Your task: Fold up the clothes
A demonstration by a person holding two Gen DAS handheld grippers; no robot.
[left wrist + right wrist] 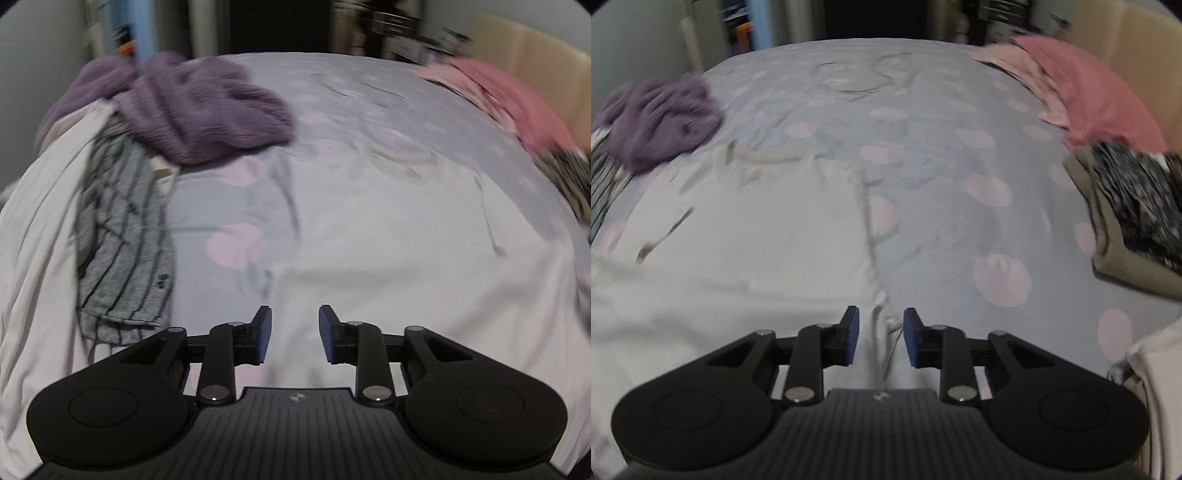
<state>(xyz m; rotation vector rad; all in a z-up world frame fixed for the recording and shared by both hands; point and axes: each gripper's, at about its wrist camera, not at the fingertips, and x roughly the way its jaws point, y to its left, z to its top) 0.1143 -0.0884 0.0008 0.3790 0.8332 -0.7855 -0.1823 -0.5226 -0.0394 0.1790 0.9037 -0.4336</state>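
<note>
Both tongs gape, empty: left gripper (294, 334) and right gripper (881, 336) poised over the spread white garment (746, 236); its near edge looks next for pinching.

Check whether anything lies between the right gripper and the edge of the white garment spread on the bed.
Nothing visible does. The right gripper is open, its fingers on either side of the white garment edge on the bed sheet.
</note>
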